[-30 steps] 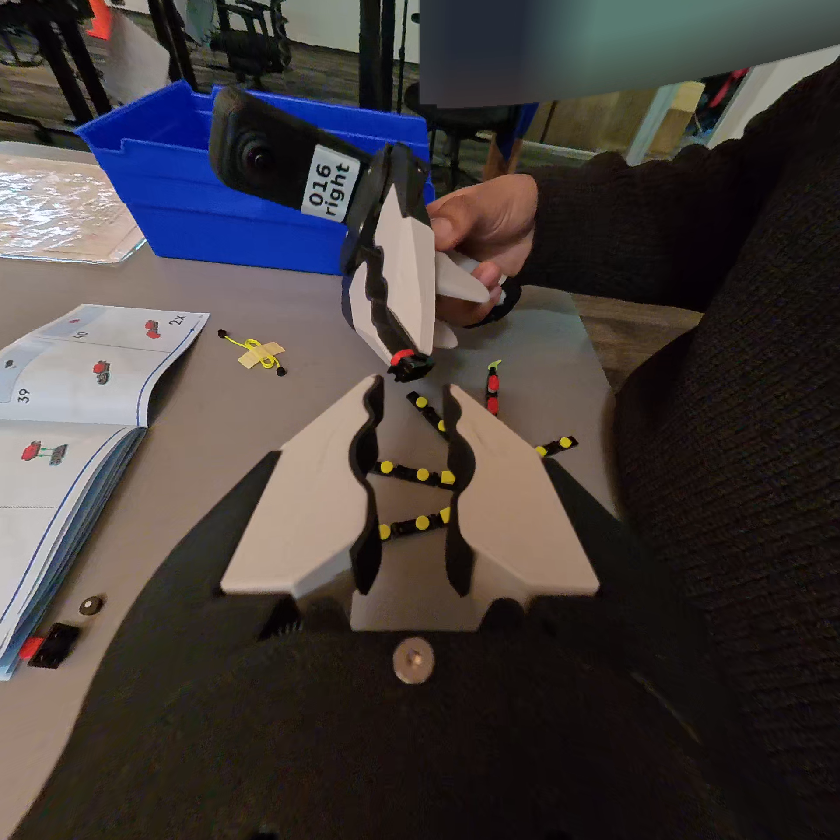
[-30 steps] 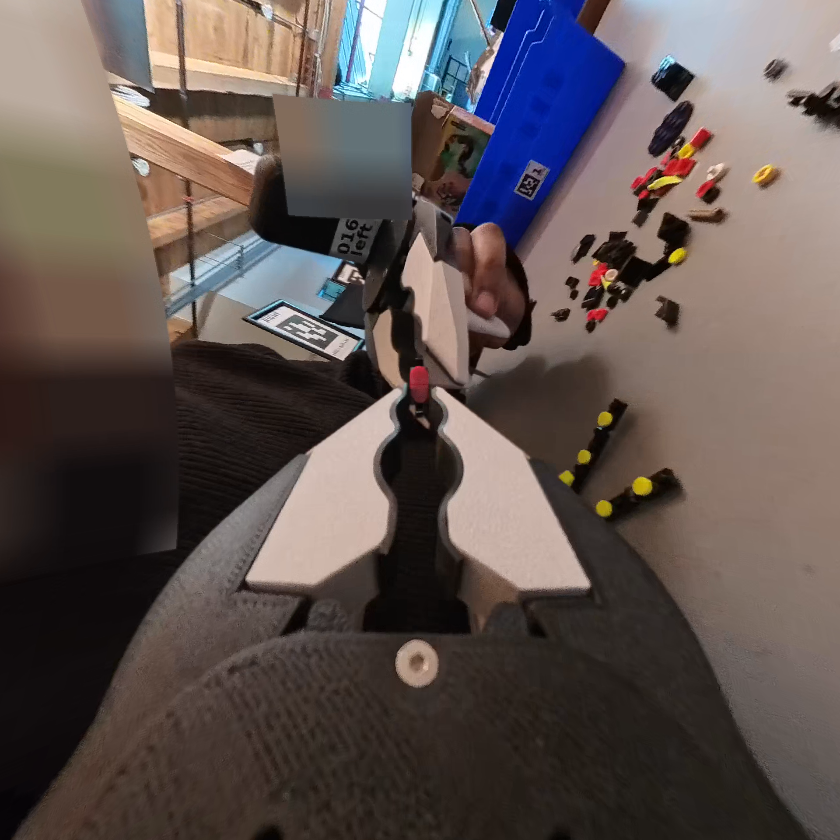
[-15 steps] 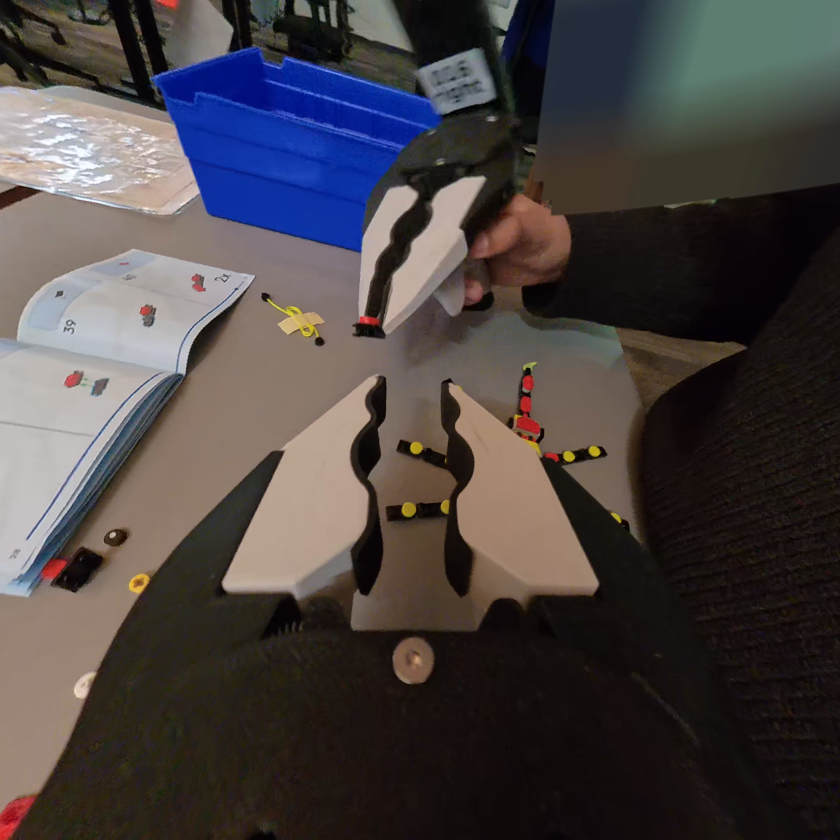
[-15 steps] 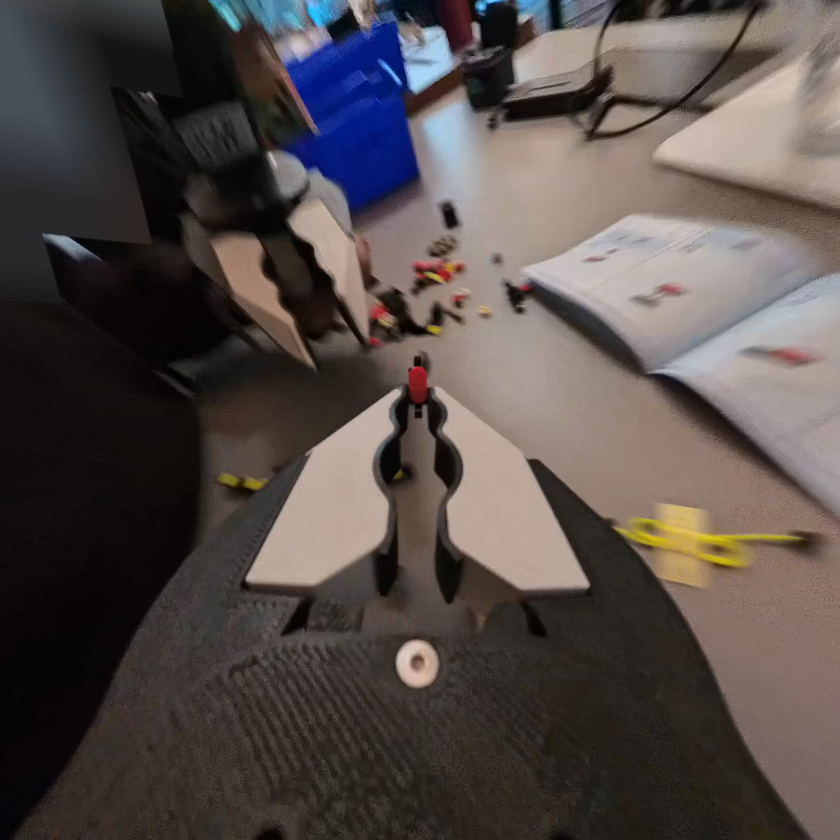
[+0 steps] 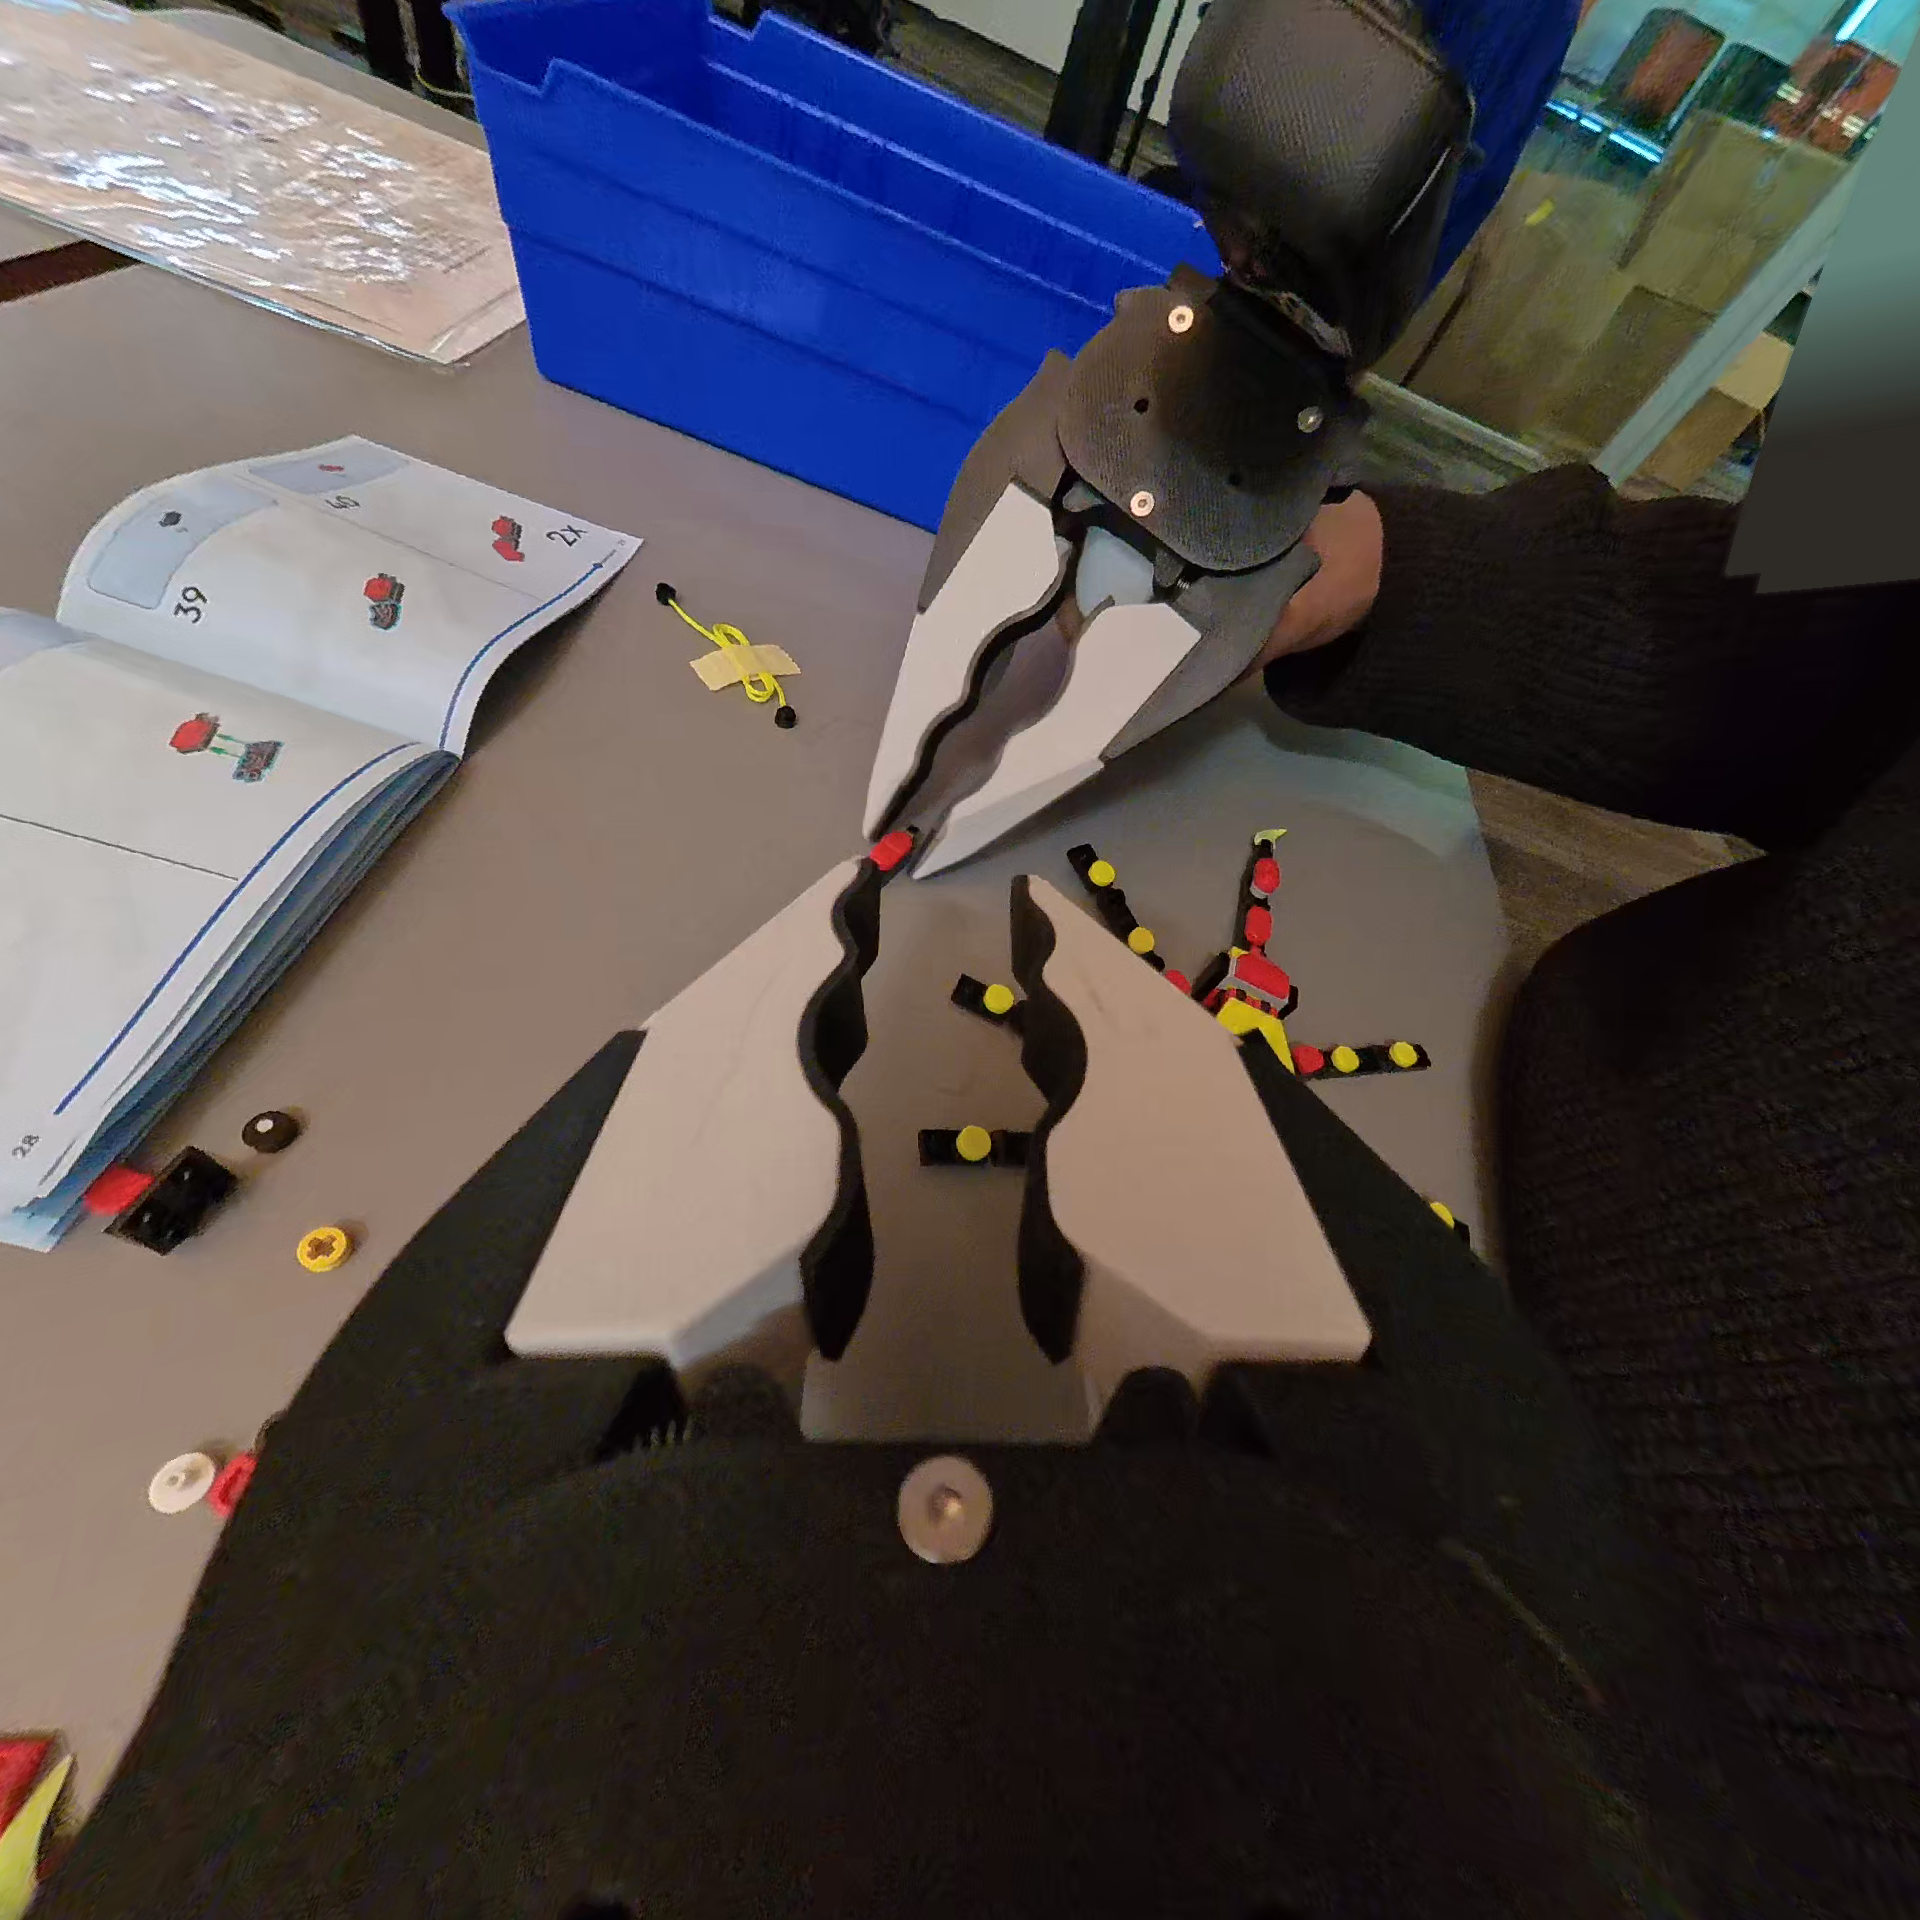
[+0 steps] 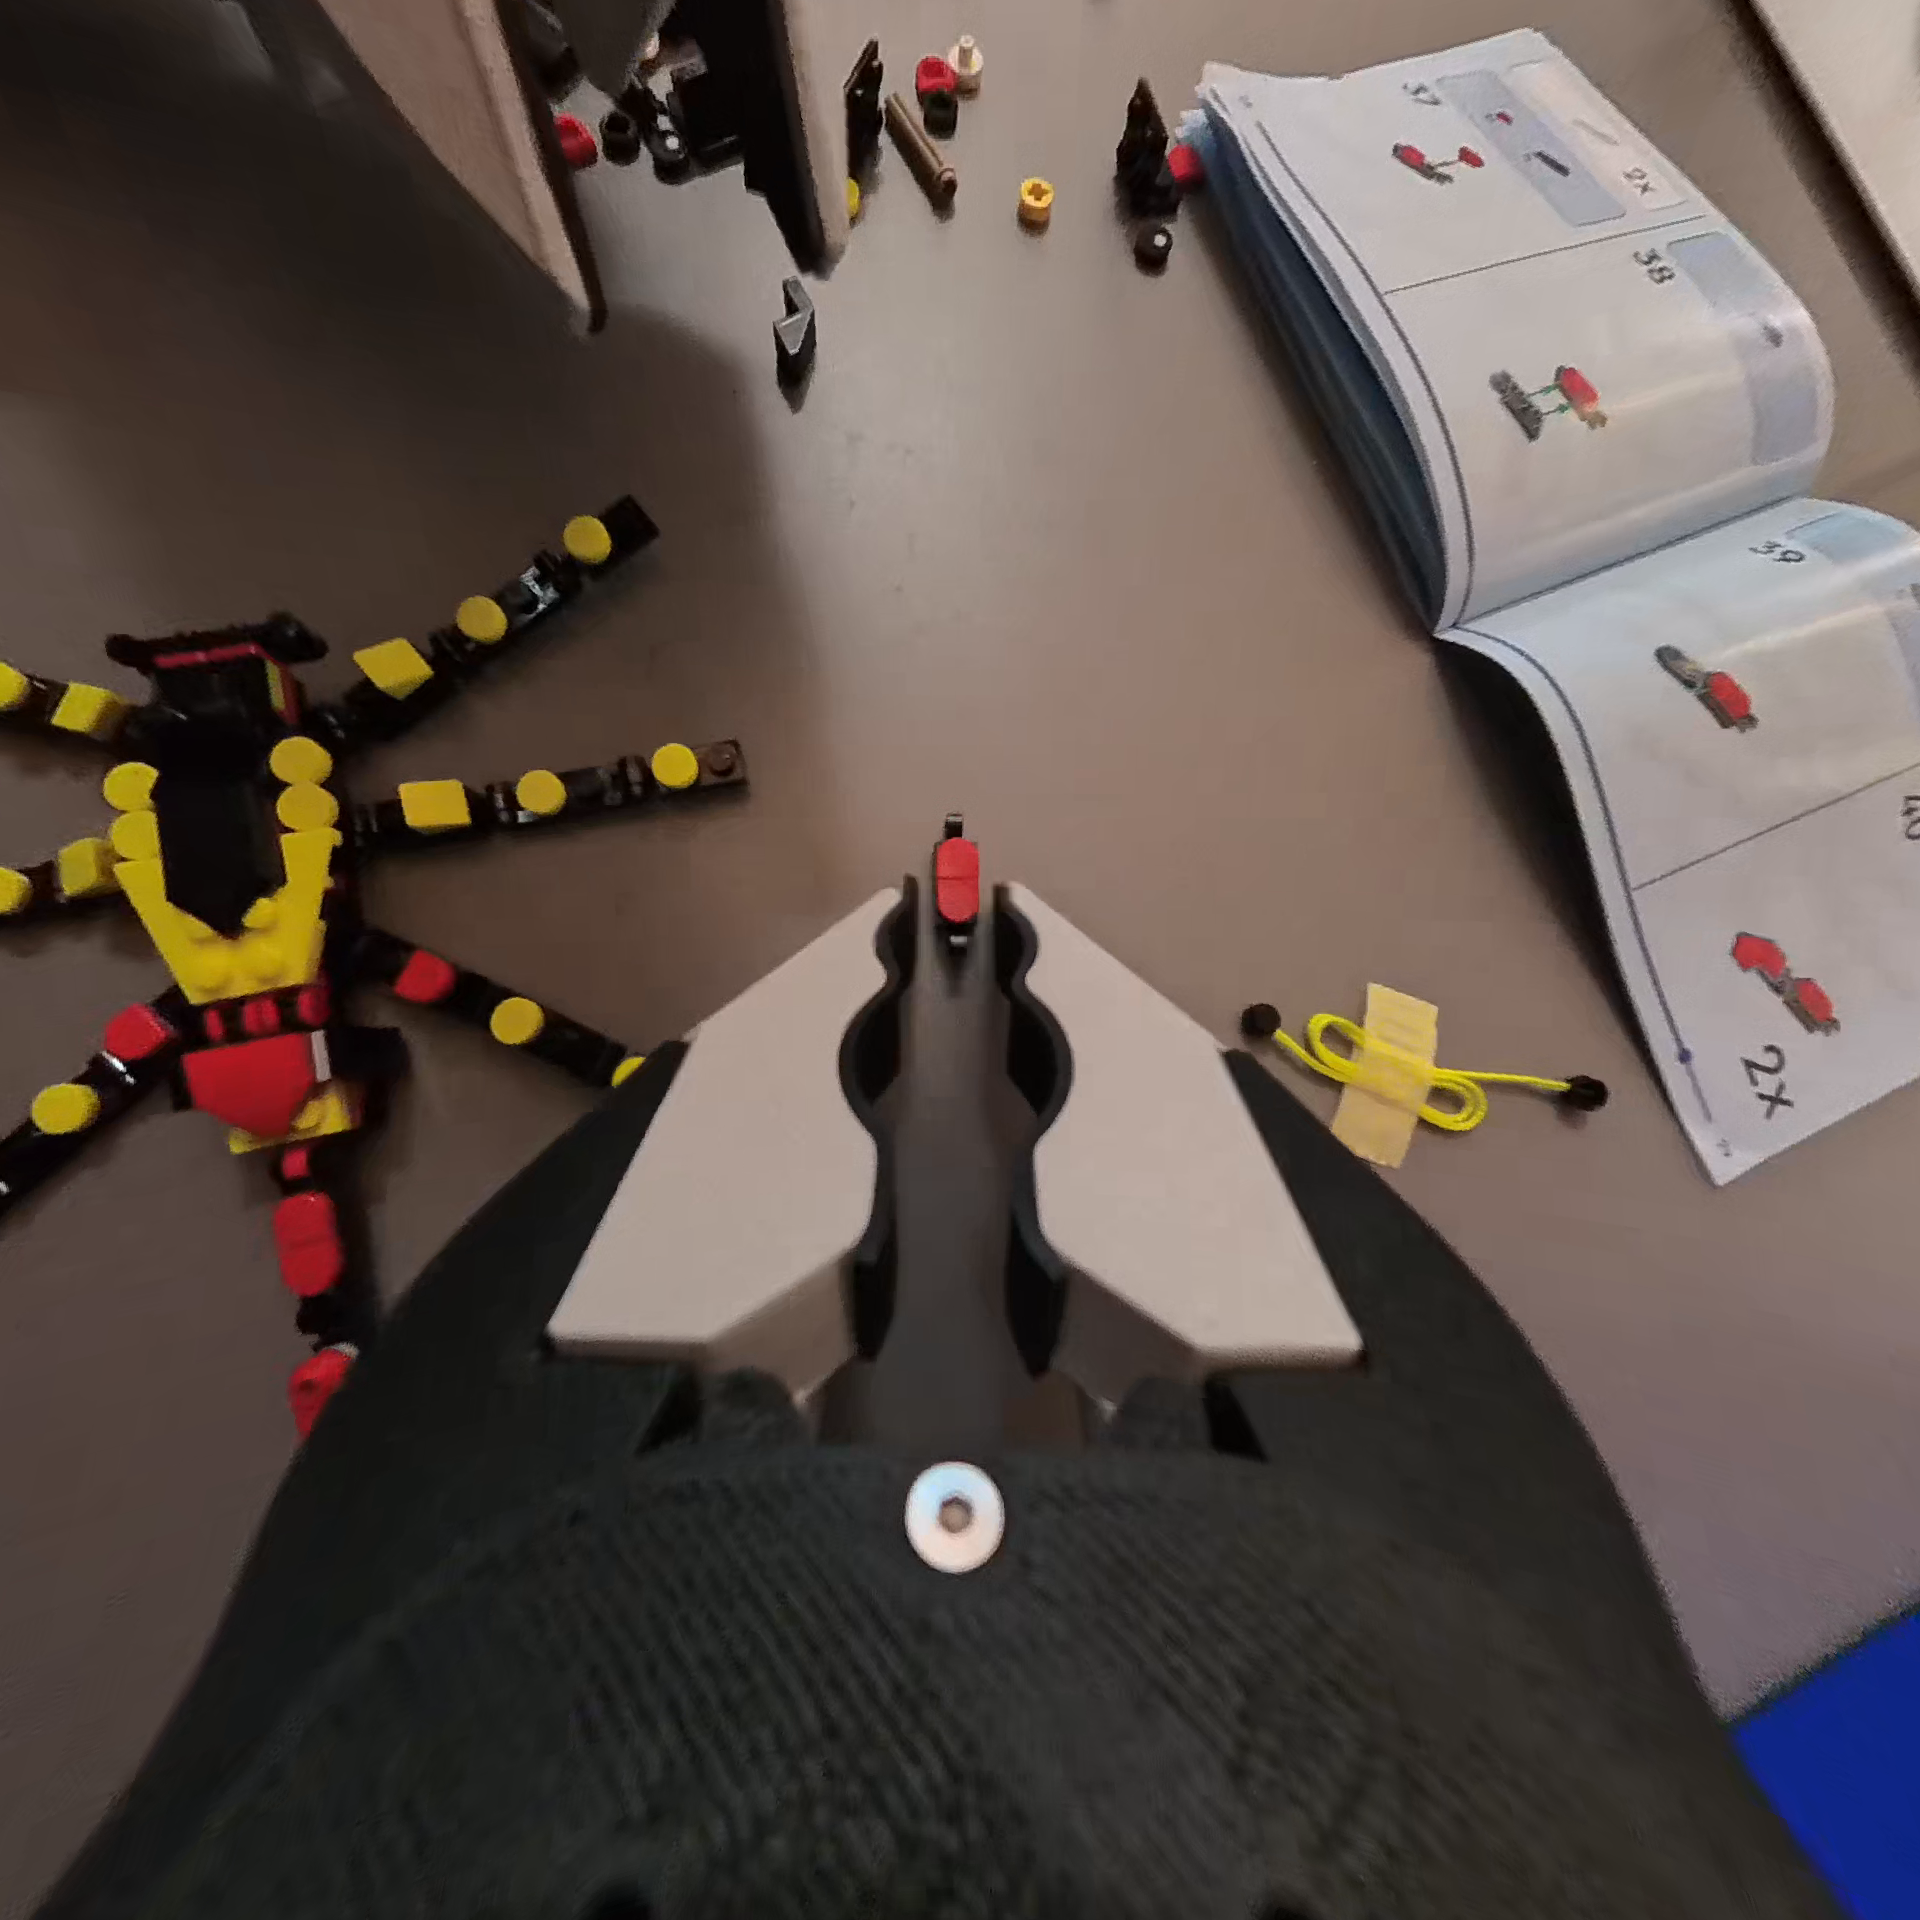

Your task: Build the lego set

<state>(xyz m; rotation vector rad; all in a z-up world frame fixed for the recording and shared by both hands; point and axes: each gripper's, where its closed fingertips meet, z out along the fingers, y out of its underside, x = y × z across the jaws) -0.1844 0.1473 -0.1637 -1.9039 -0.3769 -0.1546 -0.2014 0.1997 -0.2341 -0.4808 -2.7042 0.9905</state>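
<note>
My right gripper [image 6: 954, 896] is shut on a small red-and-black lego piece [image 6: 956, 881] and points down at the grey table. In the left wrist view the right gripper [image 5: 902, 847] holds that red piece [image 5: 890, 850] right by the tip of my left finger. My left gripper [image 5: 940, 883] is open and empty above the table. A black, yellow and red lego spider [image 6: 229, 831] lies flat to the left of the right gripper. The left gripper partly hides the spider [image 5: 1252, 987] in the left wrist view.
An open instruction booklet [image 5: 260, 727] [image 6: 1610, 416] lies on the table. A yellow string with tape [image 6: 1392, 1070] lies beside it. Loose pieces [image 6: 935, 125] [image 5: 177, 1195] lie scattered near the booklet. A blue bin [image 5: 779, 239] stands at the back. A person's dark sleeve [image 5: 1610, 665] is on the right. Across from one pair of fingers to the other is roughly 9 cm. The spider [image 5: 1252, 987] is about 11 cm from both grippers' fingertips. It is also in sight in the right wrist view [image 6: 245, 1022].
My right gripper has swung from held up in the air to pointing down over the table, still holding the red piece. My left gripper stays open and has shifted, showing more of the spider.
</note>
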